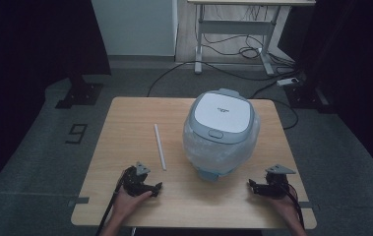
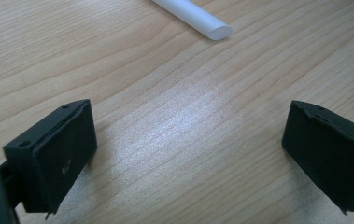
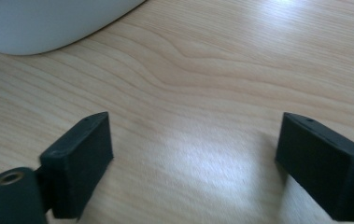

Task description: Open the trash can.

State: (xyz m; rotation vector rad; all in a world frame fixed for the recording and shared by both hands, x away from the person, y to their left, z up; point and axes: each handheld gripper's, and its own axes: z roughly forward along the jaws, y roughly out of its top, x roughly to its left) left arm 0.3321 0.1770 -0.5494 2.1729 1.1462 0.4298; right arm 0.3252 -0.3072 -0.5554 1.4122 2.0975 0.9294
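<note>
The left tool (image 1: 157,189) rests low on the wooden table (image 1: 125,123) near its front edge, its jaws spread wide with only bare wood between them. The white rod (image 1: 160,146) lies just ahead of it, apart from the jaws; in the left gripper view the rod's (image 2: 198,19) rounded near end sits beyond the gap and slightly toward the right jaw, touching neither.

The right tool (image 1: 251,185) rests at the front right of the table, jaws likewise wide apart and gripping nothing. The rice cooker (image 1: 222,132), white and grey with its lid down, stands ahead of this tool and to its left, near but not touching. In the right gripper view the cooker's (image 3: 44,23) pale curved base fills the upper left corner, well beyond the left jaw.
</note>
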